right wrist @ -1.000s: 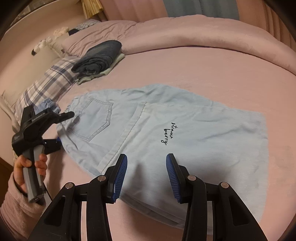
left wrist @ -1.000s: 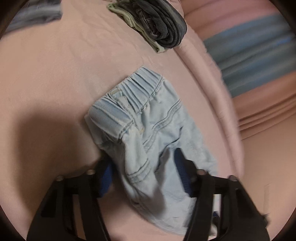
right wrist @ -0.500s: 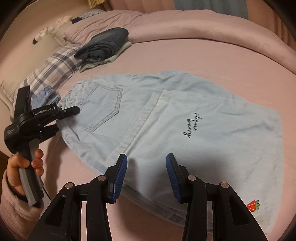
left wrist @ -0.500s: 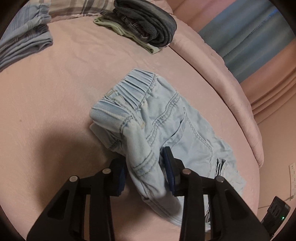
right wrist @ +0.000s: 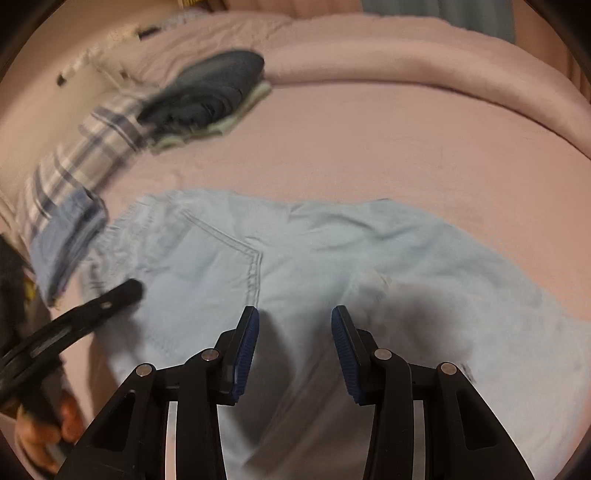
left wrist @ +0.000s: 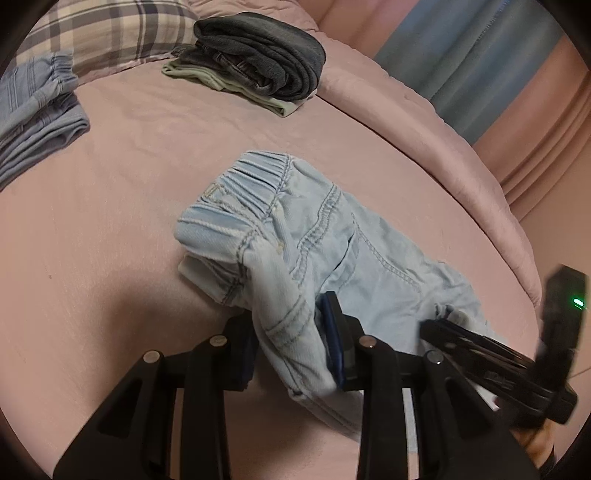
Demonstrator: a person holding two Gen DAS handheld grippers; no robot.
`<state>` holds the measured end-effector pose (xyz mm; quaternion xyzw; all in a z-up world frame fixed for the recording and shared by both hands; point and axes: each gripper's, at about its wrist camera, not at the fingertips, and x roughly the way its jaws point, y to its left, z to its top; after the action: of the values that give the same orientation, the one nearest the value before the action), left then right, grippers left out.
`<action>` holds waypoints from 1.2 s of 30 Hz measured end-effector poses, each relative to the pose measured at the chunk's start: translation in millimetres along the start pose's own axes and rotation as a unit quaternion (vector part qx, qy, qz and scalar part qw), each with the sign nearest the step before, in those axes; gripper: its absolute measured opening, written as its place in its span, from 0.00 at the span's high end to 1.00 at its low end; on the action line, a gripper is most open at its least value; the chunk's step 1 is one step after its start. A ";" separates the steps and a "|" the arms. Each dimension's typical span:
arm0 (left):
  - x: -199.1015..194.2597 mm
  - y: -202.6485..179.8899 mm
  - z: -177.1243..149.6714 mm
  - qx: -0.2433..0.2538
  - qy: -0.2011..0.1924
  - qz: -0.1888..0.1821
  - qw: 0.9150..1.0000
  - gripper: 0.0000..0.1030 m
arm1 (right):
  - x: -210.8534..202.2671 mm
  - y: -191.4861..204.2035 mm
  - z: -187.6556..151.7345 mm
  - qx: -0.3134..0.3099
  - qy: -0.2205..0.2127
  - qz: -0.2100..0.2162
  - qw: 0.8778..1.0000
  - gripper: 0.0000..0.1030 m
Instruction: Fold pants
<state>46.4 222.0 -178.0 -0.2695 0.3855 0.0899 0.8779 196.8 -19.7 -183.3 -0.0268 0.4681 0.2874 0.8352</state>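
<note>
Light blue denim pants [left wrist: 369, 258] lie on the pink bed sheet [left wrist: 110, 221], elastic waistband toward the pillows. My left gripper [left wrist: 290, 328] sits at the near waist corner. Its jaws are closing, and a bunched fold of the waistband is pressed between the blue pads. In the right wrist view the pants [right wrist: 332, 251] spread flat, back pocket at left. My right gripper [right wrist: 295, 332] hovers open low over the seat area with nothing between its pads. The left gripper's black finger [right wrist: 110, 299] shows at the waist edge, with a hand [right wrist: 48, 424] on its handle.
A stack of dark folded clothes [left wrist: 258, 55] rests at the back by a plaid pillow [left wrist: 110, 33]. A folded blue striped garment [left wrist: 37, 107] lies at the far left. A rolled pink duvet [left wrist: 424, 122] borders the bed's far side.
The left jaws narrowed from wide open onto the waistband fold and the gripper rolled. The right gripper slid across the pants toward the pocket end and now shows in the left wrist view.
</note>
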 end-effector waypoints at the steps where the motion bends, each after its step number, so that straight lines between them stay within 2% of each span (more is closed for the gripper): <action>1: 0.0 -1.1 0.1 0.005 -0.002 0.002 1.000 0.70 | 9.2 2.2 0.7 -0.007 0.012 -0.008 1.000 0.57; 5: 0.0 -4.3 1.9 0.016 -0.006 0.003 1.000 0.71 | 16.5 14.7 3.3 -0.051 0.027 -0.038 0.998 0.57; 9: -2.3 -6.2 1.6 0.024 -0.009 0.002 1.000 0.71 | 2.9 9.7 1.7 -0.027 0.036 -0.016 0.999 0.57; 13: -3.7 -9.0 1.4 0.032 -0.012 0.003 0.999 0.71 | -10.6 24.2 -21.4 -0.055 0.053 0.012 0.997 0.57; 15: -2.9 -10.7 1.1 0.036 -0.010 0.005 0.999 0.71 | -5.4 29.2 -33.6 -0.069 0.073 0.006 0.995 0.57; 17: -2.6 -12.4 0.5 0.042 -0.011 0.011 0.999 0.71 | -2.8 36.7 -39.5 -0.099 0.063 -0.017 0.993 0.57; 22: -6.3 -13.8 1.0 0.043 -0.014 0.011 0.999 0.71 | -10.7 33.7 -38.2 -0.079 0.072 -0.003 0.994 0.57; 27: -6.9 -18.7 -0.8 0.052 -0.014 0.018 0.998 0.71 | -18.6 34.3 -56.4 -0.080 0.073 0.014 0.994 0.57; 36: -15.1 -28.1 -0.5 0.064 -0.022 0.020 0.998 0.71 | -15.0 34.8 -49.9 -0.081 0.075 0.015 0.994 0.57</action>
<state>46.0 198.9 -156.0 -0.2032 0.3767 0.0881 0.8995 135.0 -13.2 -191.5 -0.1091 0.5049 0.3344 0.7882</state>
